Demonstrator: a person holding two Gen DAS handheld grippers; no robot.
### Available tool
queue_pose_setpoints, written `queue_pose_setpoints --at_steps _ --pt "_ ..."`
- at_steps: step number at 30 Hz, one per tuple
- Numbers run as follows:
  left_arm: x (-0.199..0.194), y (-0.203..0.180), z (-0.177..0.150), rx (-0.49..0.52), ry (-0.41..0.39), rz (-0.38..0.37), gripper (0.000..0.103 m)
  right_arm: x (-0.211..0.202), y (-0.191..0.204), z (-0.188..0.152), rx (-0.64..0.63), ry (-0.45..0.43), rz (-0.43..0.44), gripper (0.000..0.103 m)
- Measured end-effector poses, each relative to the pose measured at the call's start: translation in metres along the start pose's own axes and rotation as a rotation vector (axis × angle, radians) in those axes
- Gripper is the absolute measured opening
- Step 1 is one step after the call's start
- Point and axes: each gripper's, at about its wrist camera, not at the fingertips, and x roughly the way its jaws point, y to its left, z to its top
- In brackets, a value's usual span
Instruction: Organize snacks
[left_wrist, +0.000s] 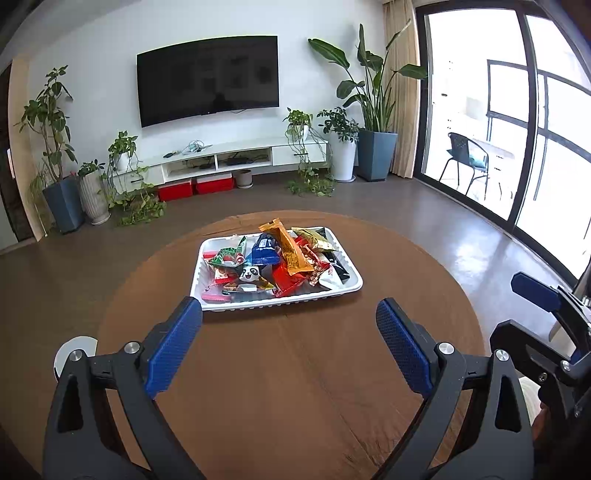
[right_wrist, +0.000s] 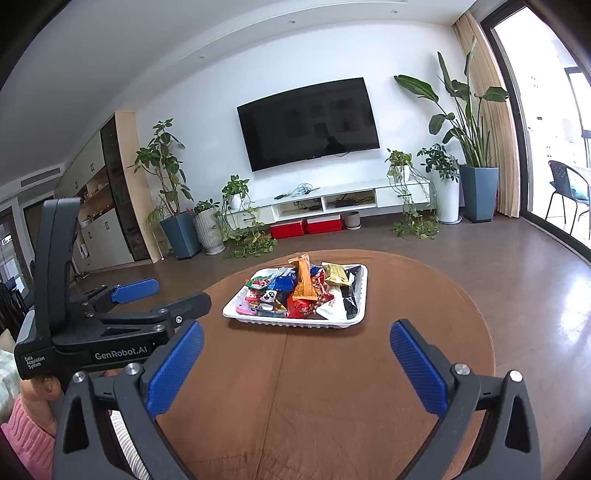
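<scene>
At lower left of left wrist view, left gripper (left_wrist: 289, 323) jaws released, nothing between them. Centre frame: white tray (left_wrist: 207, 247) heaped with snacks (left_wrist: 280, 258) on round brown counter (left_wrist: 295, 369). Right wrist view: right gripper (right_wrist: 296, 343) jaws released, empty, short of tray.

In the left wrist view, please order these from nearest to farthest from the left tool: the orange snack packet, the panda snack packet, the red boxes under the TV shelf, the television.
From the left tool, which is open and empty:
1. Panda snack packet, at the near side of the white tray.
2. Orange snack packet, on top of the pile, toward the tray's far side.
3. Red boxes, on the floor beneath the TV shelf.
4. Television, on the back wall.
</scene>
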Motion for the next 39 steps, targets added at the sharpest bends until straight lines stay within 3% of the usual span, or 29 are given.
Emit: queue_pose_setpoints --at_steps 39 --pt "-0.009 -0.008 0.002 0.004 -0.006 -0.001 0.096 -0.020 -0.004 -0.005 0.013 -0.004 -0.012 0.103"
